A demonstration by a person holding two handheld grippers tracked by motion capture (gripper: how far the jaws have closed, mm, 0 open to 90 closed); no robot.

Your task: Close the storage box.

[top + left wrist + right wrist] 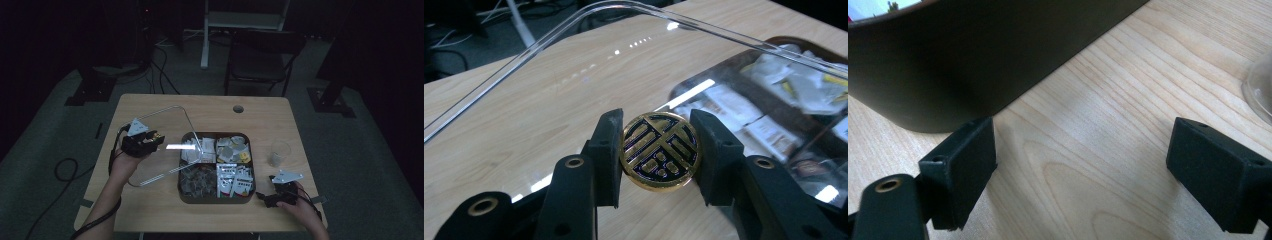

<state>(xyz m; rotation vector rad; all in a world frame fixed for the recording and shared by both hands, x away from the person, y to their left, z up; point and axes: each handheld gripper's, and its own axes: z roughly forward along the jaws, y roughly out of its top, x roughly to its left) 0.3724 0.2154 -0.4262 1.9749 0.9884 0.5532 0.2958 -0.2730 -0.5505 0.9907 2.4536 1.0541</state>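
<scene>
Right now your left gripper (659,152) has its jaws clamped on the round gold knob (660,150) of the clear lid (155,145), pinching it from both sides. You hold the lid tilted above the surface (210,107), just left of the dark tray (215,198), with its right edge over the tray's left compartments. Your right gripper (1080,170) rests low on the surface by the tray's near right corner, jaws wide apart with nothing between them. A glass cup (278,153) stands right of the tray.
</scene>
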